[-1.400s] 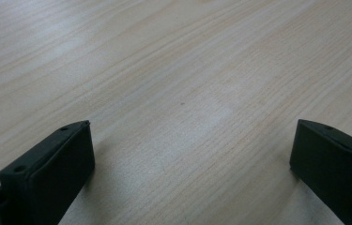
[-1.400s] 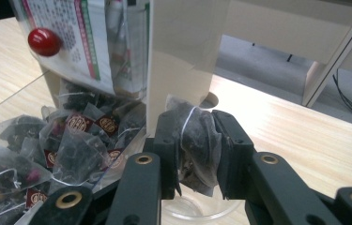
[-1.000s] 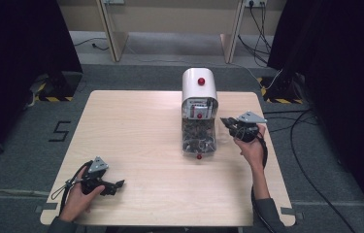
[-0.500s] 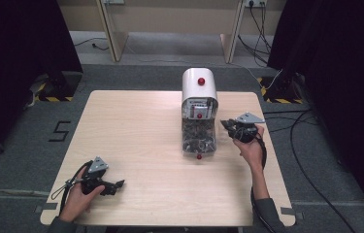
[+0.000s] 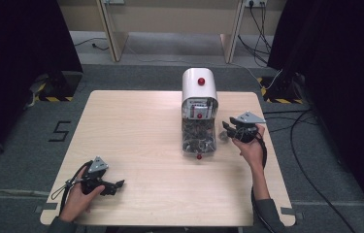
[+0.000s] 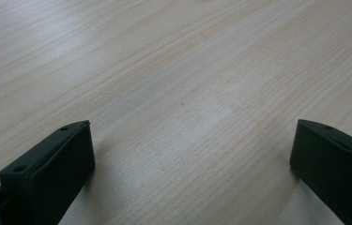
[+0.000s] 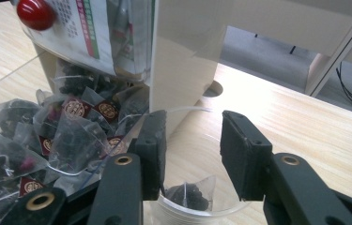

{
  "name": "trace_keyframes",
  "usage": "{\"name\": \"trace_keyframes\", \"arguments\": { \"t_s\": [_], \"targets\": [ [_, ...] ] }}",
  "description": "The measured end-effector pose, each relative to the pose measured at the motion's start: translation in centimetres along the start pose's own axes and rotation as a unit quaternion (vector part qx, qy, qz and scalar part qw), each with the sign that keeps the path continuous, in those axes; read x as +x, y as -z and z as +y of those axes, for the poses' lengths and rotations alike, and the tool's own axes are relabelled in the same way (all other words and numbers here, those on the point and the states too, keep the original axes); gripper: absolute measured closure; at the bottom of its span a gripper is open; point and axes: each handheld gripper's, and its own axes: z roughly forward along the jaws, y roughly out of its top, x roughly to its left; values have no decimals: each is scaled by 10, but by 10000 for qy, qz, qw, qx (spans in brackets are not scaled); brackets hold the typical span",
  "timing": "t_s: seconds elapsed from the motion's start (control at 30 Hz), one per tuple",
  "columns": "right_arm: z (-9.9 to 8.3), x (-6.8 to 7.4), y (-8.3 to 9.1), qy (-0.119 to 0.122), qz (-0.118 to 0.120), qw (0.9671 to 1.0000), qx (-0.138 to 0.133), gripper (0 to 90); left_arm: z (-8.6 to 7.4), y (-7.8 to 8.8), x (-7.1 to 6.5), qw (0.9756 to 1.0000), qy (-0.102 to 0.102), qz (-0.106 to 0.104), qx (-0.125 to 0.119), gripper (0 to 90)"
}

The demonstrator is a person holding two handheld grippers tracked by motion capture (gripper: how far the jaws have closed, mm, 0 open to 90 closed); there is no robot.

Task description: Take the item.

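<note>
Here the wooden table carries a white dispenser with red knobs, its clear front bin heaped with tea bags in see-through pouches. Just right of that bin, the right gripper hovers over a clear plastic cup; in the right gripper view its jaws stand part-way apart with nothing pinched between them, the near rim of the cup passing under the gap, and a single tea bag lies at the cup's bottom just below the fingertips. Off at the table's near left corner, well apart from the dispenser, the left gripper rests low over bare wood, its jaws spread wide and released, gripping nothing.
</note>
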Motion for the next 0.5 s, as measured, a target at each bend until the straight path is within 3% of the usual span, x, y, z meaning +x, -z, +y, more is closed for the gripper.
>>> {"name": "trace_keyframes", "arguments": {
  "t_s": [0.5],
  "targets": [
    [4, 5, 4, -18, 21, 10000, -24, 519, 0, 0, 0, 10000, 0, 0, 0, 0]
  ]
}}
